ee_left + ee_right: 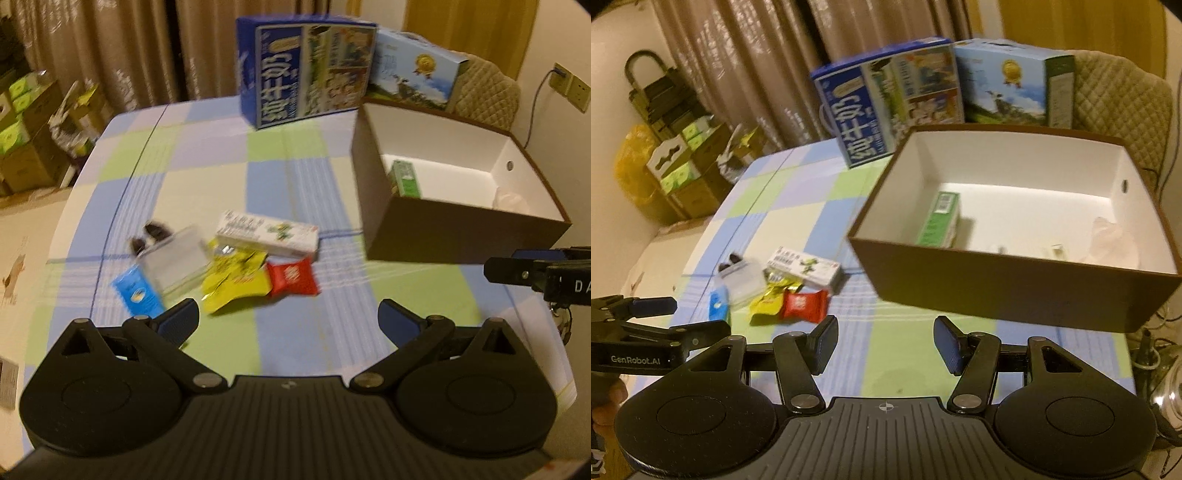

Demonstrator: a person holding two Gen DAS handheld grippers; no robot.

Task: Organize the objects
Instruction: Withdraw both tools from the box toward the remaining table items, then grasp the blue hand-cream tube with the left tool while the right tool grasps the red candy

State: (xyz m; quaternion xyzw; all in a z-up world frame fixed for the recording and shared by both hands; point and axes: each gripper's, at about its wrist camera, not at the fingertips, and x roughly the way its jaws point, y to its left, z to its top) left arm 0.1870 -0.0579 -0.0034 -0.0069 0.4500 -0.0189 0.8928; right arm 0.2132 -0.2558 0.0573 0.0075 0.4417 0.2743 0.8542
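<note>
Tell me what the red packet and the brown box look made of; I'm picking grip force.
Red packet: probably thin plastic film, slightly glossy, with crimped ends and a puffed middle. Brown box: looks like rigid matte cardboard, with straight flat walls and a white inside. Blur leaves both uncertain.

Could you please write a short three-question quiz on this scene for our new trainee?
1. True or false: the left tongs and right tongs are both open and hold nothing.
2. Which item already lies inside the brown box? A) red packet B) green carton C) yellow packet
3. What directly touches the red packet's left edge?

Key: 1 true; 2 B; 3 the yellow packet.
</note>
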